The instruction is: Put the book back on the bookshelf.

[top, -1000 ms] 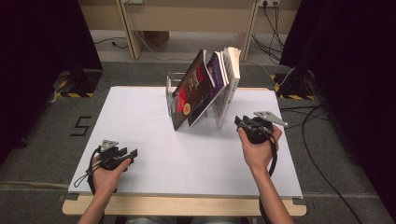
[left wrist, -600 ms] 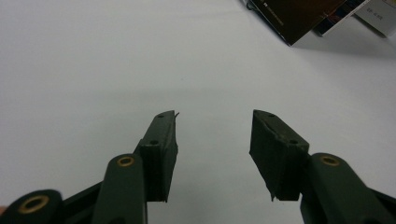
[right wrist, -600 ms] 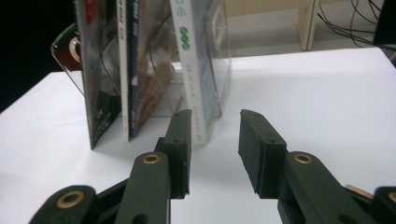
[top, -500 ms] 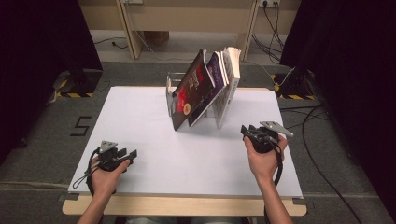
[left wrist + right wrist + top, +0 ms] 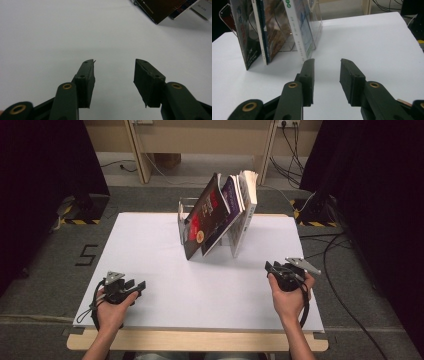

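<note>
Both hand-held grippers, left [image 5: 140, 284] and right [image 5: 270, 267], are part-open and empty. The leaning books [image 5: 220, 215] rest in the clear rack [image 5: 315, 27] at 12 o'clock on the counter [image 5: 150, 240]. Clipping them could topple the row.

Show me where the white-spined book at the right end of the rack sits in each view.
High view: white-spined book, top centre, rightmost in the clear rack.
Left gripper view: top right corner, probably that book's lower edge.
Right gripper view: upper centre.
Shared landmark: dark red book.
</note>
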A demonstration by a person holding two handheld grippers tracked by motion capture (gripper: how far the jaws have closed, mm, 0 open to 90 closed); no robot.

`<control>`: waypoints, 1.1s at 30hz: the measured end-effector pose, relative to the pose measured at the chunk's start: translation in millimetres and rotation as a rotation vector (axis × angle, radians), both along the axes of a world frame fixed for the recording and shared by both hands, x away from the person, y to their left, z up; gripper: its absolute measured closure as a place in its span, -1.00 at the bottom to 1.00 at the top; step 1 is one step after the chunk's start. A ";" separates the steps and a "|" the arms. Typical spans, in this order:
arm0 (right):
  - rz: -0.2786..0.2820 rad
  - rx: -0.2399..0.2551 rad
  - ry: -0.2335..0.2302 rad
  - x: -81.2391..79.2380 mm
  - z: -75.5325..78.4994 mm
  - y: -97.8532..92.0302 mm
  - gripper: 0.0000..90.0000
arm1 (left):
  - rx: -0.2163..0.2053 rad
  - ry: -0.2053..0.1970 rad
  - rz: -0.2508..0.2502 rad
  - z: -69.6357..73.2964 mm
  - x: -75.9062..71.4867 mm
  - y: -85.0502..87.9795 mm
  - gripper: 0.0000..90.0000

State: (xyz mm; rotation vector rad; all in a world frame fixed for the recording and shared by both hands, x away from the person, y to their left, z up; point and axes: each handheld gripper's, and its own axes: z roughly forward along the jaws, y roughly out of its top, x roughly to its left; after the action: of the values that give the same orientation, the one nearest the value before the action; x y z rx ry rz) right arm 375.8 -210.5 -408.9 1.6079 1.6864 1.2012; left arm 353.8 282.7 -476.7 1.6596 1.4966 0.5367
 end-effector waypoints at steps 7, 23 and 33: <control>-0.023 -0.004 0.017 -4.6 -7.7 -8.6 0.44 | -0.001 0.000 0.001 -0.5 -0.5 0.9 0.12; -0.060 -0.015 0.045 -10.0 -25.9 -26.8 0.44 | 0.000 0.005 0.003 -2.1 0.0 1.3 0.12; -0.075 -0.023 0.057 -11.6 -40.3 -35.3 0.43 | 0.000 0.008 0.006 -3.2 0.1 2.0 0.12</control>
State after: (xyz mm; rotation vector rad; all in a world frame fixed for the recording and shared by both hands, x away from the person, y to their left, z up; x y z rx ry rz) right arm 364.2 -245.8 -449.2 1.6911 1.6533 1.1054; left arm 353.9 284.7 -479.8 1.6596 1.5078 0.5345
